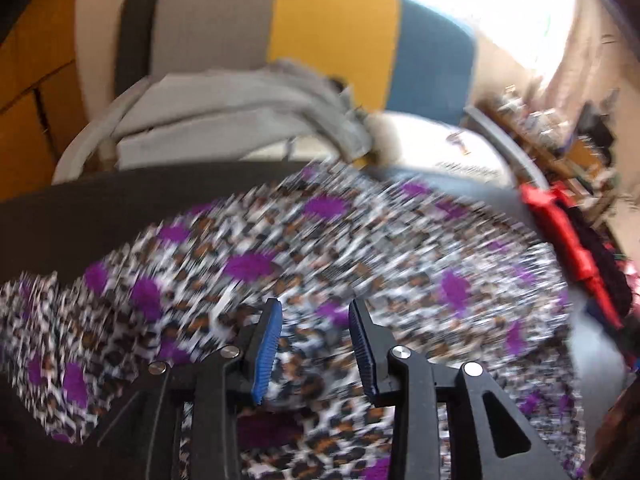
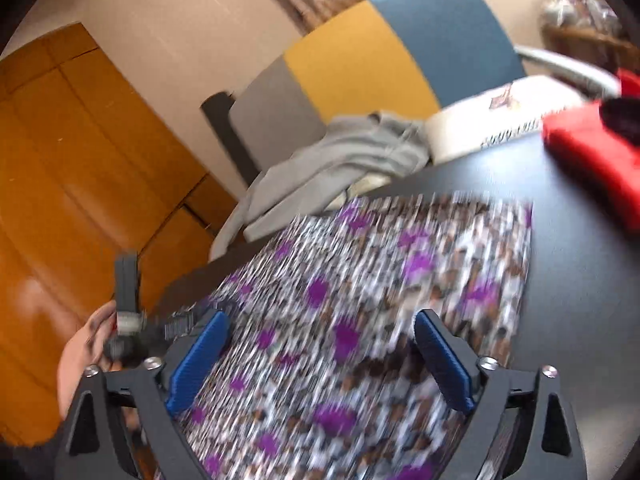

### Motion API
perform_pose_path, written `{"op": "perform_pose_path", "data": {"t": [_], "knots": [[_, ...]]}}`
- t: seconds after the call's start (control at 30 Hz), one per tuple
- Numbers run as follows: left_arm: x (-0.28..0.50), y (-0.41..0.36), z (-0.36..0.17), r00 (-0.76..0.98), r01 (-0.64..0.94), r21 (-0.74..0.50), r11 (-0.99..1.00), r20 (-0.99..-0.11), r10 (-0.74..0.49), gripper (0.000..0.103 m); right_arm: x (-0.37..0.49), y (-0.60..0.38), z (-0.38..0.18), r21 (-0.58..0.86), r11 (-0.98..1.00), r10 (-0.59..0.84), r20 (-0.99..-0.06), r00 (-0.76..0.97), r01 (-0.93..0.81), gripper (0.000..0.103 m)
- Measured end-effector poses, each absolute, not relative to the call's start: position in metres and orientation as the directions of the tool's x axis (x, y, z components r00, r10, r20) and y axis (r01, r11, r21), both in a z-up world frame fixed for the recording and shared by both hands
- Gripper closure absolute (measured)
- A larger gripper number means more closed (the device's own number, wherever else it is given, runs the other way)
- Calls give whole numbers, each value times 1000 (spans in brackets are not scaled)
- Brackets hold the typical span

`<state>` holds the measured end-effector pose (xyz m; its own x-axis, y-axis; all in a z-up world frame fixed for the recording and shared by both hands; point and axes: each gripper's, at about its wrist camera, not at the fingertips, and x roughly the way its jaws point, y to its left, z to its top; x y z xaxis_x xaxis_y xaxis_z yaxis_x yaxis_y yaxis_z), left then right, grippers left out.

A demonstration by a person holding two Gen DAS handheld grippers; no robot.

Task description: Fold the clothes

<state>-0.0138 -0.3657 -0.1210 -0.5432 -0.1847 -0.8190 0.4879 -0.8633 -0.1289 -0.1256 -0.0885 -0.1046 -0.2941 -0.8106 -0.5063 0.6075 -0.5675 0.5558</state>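
Observation:
A leopard-print garment with purple spots [image 1: 320, 248] lies spread on a dark table [image 1: 80, 208]; both views are motion-blurred. My left gripper [image 1: 316, 312] is open just above the cloth, its blue pads [image 1: 266, 348] holding nothing. In the right wrist view the same garment [image 2: 380, 300] lies flat with a straight far edge. My right gripper [image 2: 320, 344] is wide open above its near part, empty. The other hand-held gripper [image 2: 128, 312] and a hand show at the left of the right wrist view.
A chair [image 1: 332, 28] with grey, yellow and blue panels stands behind the table, with grey clothes [image 1: 224, 112] piled on it. A white folded item [image 2: 492, 120] and a red and black thing [image 2: 592, 152] lie at the table's far right. Orange wooden doors [image 2: 80, 180] are on the left.

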Motion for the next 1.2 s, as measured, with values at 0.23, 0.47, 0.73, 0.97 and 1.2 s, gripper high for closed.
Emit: {"op": "perform_pose_path", "data": {"t": [0.23,0.47,0.73,0.97,1.2], "knots": [[37,-367,-144,-580,568,-154,-809,-772,-260,65,-161,-107,-161,469,-669,-716,-614,-332,577,1],[38,-386,-134,-619,537,-302,-788,-775,-125,58,-172,-90,-158,552,-628,-761,-582,-285,549,2],[-8,-425,-101,-701,459,-356,-814,-708,-86,52,-178,-142,-92,425,-544,-776,-583,-241,724,2],[-82,-437,-110,-630,404,-199,-893,-768,-114,48,-237,-237,-107,346,-522,-678,-723,-134,780,38],[-138,-448,-134,-540,340,-193,-921,-841,-23,48,-250,-296,-139,185,-502,-506,-855,-113,845,48]]}}
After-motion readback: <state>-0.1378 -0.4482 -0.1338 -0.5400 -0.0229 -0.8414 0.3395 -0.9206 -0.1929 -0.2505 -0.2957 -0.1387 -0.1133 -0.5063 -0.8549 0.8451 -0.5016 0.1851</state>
